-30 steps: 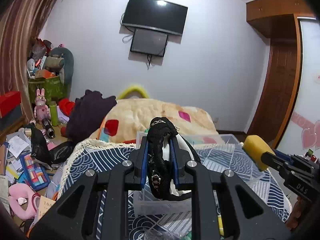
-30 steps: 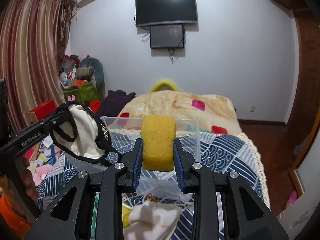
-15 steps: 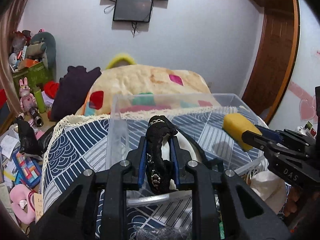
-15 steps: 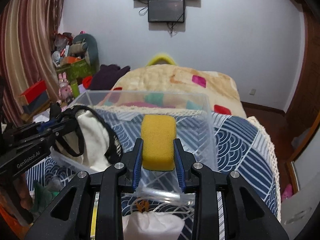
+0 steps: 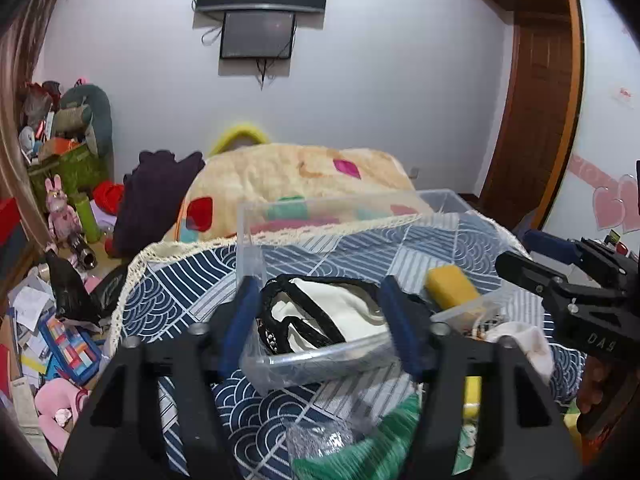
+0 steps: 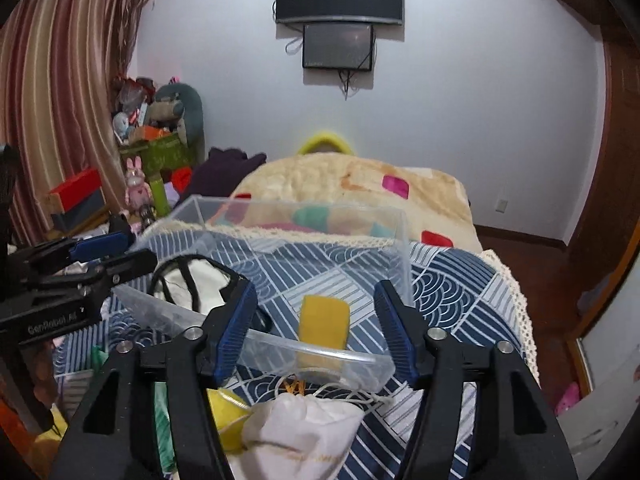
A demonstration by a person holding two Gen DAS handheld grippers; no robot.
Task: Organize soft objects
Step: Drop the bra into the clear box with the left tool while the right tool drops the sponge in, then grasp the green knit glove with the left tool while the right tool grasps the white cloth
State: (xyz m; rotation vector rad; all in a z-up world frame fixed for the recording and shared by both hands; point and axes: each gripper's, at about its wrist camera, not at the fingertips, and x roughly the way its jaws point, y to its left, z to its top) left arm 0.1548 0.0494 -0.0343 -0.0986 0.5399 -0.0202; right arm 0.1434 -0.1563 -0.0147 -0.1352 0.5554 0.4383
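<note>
Jaws of left gripper (image 5: 320,320) and right gripper (image 6: 314,320) gape, empty, over the clear bin (image 6: 280,344) holding sponge (image 6: 324,320) and garment (image 5: 336,312).

We record a clear bin (image 5: 320,354) on the patterned bedspread (image 5: 188,292), holding a cloth mask (image 5: 320,316) on its left side and a sponge (image 6: 324,322) well to the right. Just in front of the bin we list a drawstring pouch (image 6: 304,420). Behind the bin lies a quilt (image 6: 352,184); on the floor left of the bed, a rabbit toy (image 5: 60,212).
</note>
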